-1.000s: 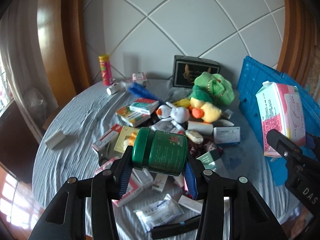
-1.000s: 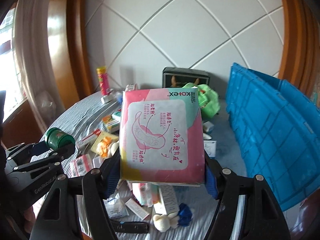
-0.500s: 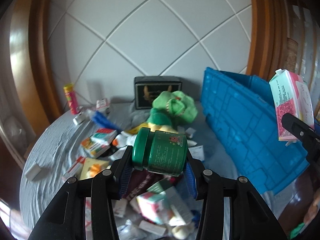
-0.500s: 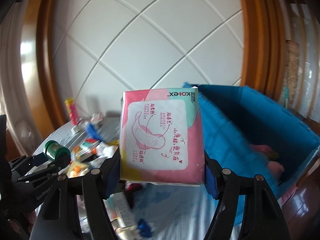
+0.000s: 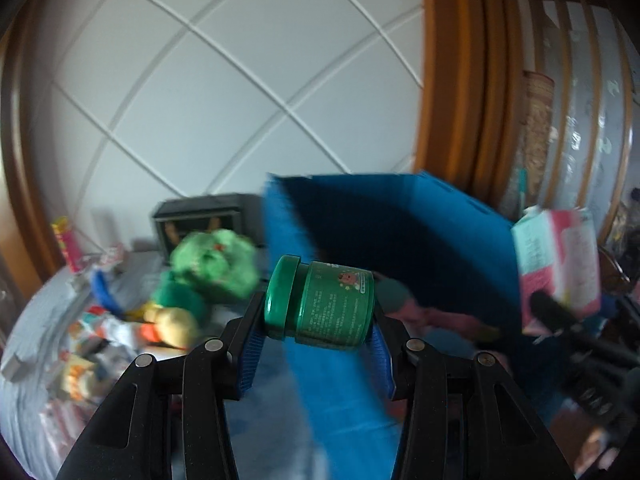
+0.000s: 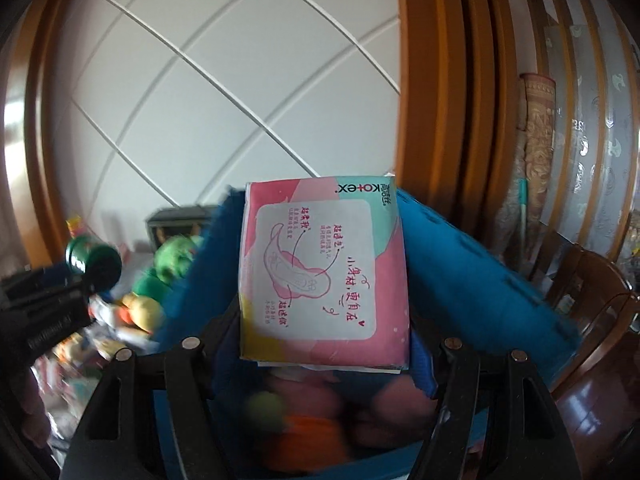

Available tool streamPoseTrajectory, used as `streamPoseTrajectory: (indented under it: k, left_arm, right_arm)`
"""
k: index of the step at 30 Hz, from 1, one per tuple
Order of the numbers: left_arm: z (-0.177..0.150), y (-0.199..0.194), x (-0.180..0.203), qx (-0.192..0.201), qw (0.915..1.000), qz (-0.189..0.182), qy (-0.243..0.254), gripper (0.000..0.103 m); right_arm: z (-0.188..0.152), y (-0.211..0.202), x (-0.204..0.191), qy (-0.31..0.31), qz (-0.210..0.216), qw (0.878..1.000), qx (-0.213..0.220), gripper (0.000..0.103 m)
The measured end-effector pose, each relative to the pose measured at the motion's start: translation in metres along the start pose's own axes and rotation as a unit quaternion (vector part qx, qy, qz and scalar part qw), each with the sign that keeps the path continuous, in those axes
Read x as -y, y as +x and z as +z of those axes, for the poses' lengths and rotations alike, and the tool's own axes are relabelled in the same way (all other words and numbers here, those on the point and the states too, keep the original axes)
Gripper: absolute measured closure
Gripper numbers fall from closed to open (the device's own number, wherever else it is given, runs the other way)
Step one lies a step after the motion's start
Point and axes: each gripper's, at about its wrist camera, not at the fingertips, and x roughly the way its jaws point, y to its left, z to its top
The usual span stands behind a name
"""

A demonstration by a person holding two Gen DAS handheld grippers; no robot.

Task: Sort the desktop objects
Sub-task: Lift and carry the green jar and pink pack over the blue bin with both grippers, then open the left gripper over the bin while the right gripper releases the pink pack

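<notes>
Green plastic jar (image 5: 320, 304), rigid and likely slick, lay sideways clamped end to end in the left hand-held gripper (image 5: 316, 340) beside the blue crate (image 5: 420, 220). Above that crate, the right hand-held gripper (image 6: 324, 344) squeezed the soft, light pink pad pack (image 6: 324, 268) by its lower sides.

Your pink-and-teal soft plastic pad pack (image 6: 324, 272) reads "Kotex", upside down, beside Chinese brand characters; more pink Chinese print on its white panel. Your green plastic jar (image 5: 320, 306) carries fine white label print, too small to read. Black lettering on left gripper body blurred.
</notes>
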Motion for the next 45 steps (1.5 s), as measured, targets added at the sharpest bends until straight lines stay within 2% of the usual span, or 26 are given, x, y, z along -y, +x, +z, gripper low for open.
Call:
streamPoseTrajectory:
  k: [4,8,11,16,22,25,27,29,32,39,45]
  left_arm:
    - [0.004,0.011,0.027,-0.026,0.9996,0.009,0.009,0.058]
    - [0.007,0.023,0.055,-0.052,0.9983,0.018,0.018,0.058]
    - [0.010,0.032,0.075,-0.072,0.9968,0.025,0.025,0.058]
    - [0.014,0.046,0.109,-0.104,0.9933,0.036,0.036,0.058]
    - [0.013,0.050,0.112,-0.111,0.9925,0.034,0.037,0.057]
    - [0.013,0.048,0.114,-0.104,0.9933,0.032,0.040,0.049]
    - [0.013,0.046,0.116,-0.098,0.9938,0.033,0.040,0.040]
    - [0.013,0.043,0.116,-0.091,0.9946,0.033,0.039,0.024]
    - [0.013,0.039,0.117,-0.083,0.9950,0.037,0.041,0.022]
    - [0.011,0.038,0.112,-0.088,0.9948,0.039,0.033,0.019]
    - [0.009,0.037,0.111,-0.091,0.9947,0.036,0.032,0.018]
  right_arm:
    - [-0.010,0.022,0.056,-0.001,-0.006,0.999,-0.038,0.034]
    - [-0.015,0.043,0.086,0.001,-0.003,0.998,-0.059,0.034]
    - [-0.005,0.057,0.101,0.011,0.011,0.998,-0.064,0.034]
    - [0.003,0.061,0.099,0.006,0.031,0.998,-0.062,0.034]
    - [-0.003,0.058,0.092,-0.010,0.039,0.997,-0.073,0.034]
    - [-0.004,0.056,0.094,-0.005,0.038,0.997,-0.072,0.034]
    - [-0.003,0.053,0.095,-0.003,0.036,0.997,-0.068,0.034]
    - [-0.001,0.051,0.096,-0.002,0.035,0.997,-0.065,0.034]
    - [0.001,0.046,0.099,0.001,0.033,0.998,-0.057,0.032]
    - [0.004,0.039,0.104,0.013,0.023,0.999,-0.045,0.007]
    - [0.003,0.035,0.104,0.016,0.015,0.999,-0.045,0.005]
